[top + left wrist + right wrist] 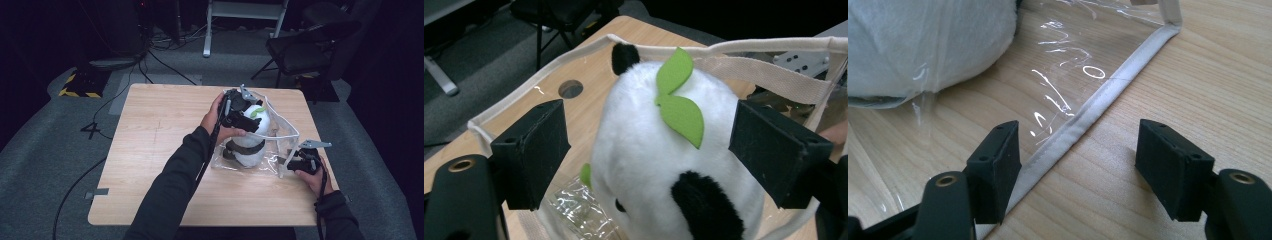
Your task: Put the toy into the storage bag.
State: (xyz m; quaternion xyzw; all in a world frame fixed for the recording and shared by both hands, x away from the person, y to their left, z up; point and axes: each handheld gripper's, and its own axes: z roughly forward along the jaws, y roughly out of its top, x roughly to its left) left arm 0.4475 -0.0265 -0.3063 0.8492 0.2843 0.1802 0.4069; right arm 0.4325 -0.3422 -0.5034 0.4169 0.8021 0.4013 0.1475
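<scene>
A white and black panda plush (260,119) with a green leaf (680,105) on its head stands inside a clear plastic bag (287,134) with beige trim, at the right middle of the wooden table (160,135). My left gripper (243,116) is over the bag's mouth. In the left gripper view it (649,150) is open, with one jaw on each side of the panda (649,165). My right gripper (298,162) rests at the bag's near right corner. It (1078,165) is open, and the bag's beige seam (1088,120) runs between its jaws, close to the left one.
A round hole (570,89) in the tabletop lies beyond the bag. On the floor behind the table are a black chair (300,50), a white desk frame (210,30), cables and a yellow-black striped block (80,86). The table's left half is bare wood.
</scene>
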